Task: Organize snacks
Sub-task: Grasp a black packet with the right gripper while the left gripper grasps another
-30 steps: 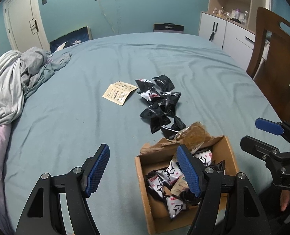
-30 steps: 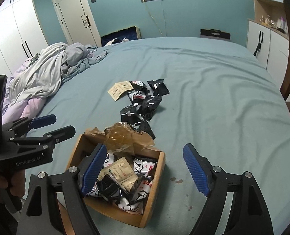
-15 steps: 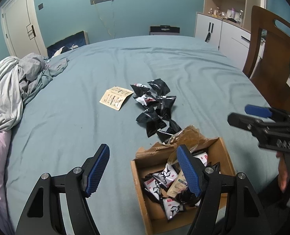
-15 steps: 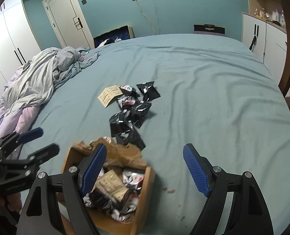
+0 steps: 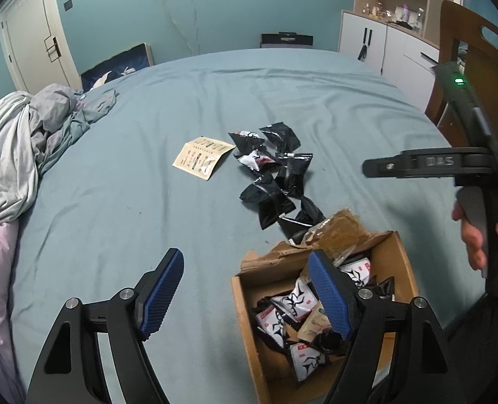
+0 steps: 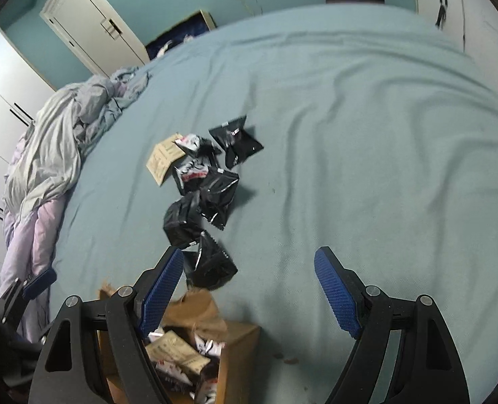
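An open cardboard box (image 5: 245,320) with several black-and-white snack packets (image 5: 296,306) inside rests on the teal bed. Beyond it lies a loose pile of black packets (image 5: 275,181) and one beige packet (image 5: 201,156). My left gripper (image 5: 246,256) hovers over the box's left edge; its jaws are opening and nothing is between them. My right gripper (image 6: 249,254) is open and empty over the bed, with the nearest black packets (image 6: 211,266) just by its left finger. The box (image 6: 242,346) sits at that view's lower left. A hand holds the right gripper (image 5: 417,165).
Crumpled grey and pink bedding (image 5: 13,155) covers the bed's left side. A wooden chair (image 5: 477,60) and white cabinets (image 5: 383,43) stand to the right. The teal sheet (image 6: 366,168) lies bare to the right of the pile.
The right gripper has swung forward past the box toward the loose pile, and rolled; the box has slid to the bottom left of its view. The left gripper has hardly moved.
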`<state>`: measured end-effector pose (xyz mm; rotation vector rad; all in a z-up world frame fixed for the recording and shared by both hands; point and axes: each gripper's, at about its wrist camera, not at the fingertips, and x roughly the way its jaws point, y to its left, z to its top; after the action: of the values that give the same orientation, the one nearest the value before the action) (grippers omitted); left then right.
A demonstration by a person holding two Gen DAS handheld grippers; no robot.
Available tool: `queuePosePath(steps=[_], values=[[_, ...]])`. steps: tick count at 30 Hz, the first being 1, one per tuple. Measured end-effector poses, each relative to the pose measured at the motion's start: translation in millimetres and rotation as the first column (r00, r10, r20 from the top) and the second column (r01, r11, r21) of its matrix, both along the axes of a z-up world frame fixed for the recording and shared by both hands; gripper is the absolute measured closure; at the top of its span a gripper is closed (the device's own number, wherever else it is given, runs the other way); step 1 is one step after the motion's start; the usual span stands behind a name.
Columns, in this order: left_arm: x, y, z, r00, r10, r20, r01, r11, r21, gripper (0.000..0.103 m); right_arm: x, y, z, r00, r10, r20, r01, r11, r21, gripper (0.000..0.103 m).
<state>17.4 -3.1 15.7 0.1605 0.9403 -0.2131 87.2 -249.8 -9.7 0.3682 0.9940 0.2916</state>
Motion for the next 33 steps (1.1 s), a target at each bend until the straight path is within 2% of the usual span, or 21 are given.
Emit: queuePosePath(steps=[4,6,9,12,15,16,17,20,23,25,26,28,30,33], values=[[6,5,0,1.000,0.017,-0.011,-0.017,1.000,-0.014,0.026,30,19,-14,0.992,0.097,-0.082,-0.098,0.995,0.001,0.023],[9,9,1,0.999,0.038,-0.010,-0.039,0.998,-0.044,0.026,45,35,-24,0.979,0.164,-0.121,-0.164,0.986,0.015,0.023],[12,15,4,0.999,0.053,-0.010,-0.054,0.993,-0.104,0.026,63,50,-39,0.961,0.217,-0.173,-0.204,0.975,0.089,0.023],[16,16,4,0.998,0.061,-0.005,-0.061,0.992,-0.110,0.026,77,63,-52,0.947,0.242,-0.211,-0.231,0.970,0.077,0.025],[18,15,2,0.998,0.062,-0.006,-0.062,0.993,-0.102,0.026,80,71,-53,0.940,0.273,-0.205,-0.275,0.961,0.019,0.049],[19,15,1,0.998,0.063,-0.007,-0.064,0.992,-0.105,0.026,81,72,-51,0.938,0.283,-0.201,-0.283,0.959,0.028,0.068],[19,15,1,0.998,0.064,-0.008,-0.064,0.992,-0.108,0.026,80,72,-50,0.933,0.294,-0.206,-0.292,0.956,0.038,0.081],[23,11,-2,0.998,0.061,-0.008,-0.062,0.993,-0.101,0.026,78,70,-47,0.930,0.307,-0.205,-0.304,0.952,0.044,0.084],[37,6,-5,0.997,0.078,-0.004,-0.078,0.994,-0.072,0.026,73,56,-40,0.951,0.257,-0.174,-0.249,0.966,0.069,0.088],[61,-5,-6,0.996,0.089,-0.029,-0.089,0.996,-0.003,0.026,68,42,-29,0.970,0.198,-0.139,-0.185,0.978,0.099,0.088],[72,-10,-6,0.996,0.081,-0.042,-0.081,0.997,0.005,0.026,65,35,-25,0.979,0.166,-0.122,-0.152,0.982,0.112,0.088],[97,-17,-10,0.994,0.067,-0.082,-0.071,0.997,-0.041,0.021,56,17,-19,0.990,0.103,-0.095,-0.089,0.987,0.137,0.088],[121,-23,-23,0.986,0.077,-0.147,-0.088,0.993,-0.073,0.021,44,1,-15,0.996,0.041,-0.080,-0.028,0.988,0.154,0.088],[148,-24,-51,0.960,0.144,-0.239,-0.172,0.980,-0.101,0.023,21,-23,-11,0.997,-0.040,-0.062,0.051,0.982,0.181,0.088]])
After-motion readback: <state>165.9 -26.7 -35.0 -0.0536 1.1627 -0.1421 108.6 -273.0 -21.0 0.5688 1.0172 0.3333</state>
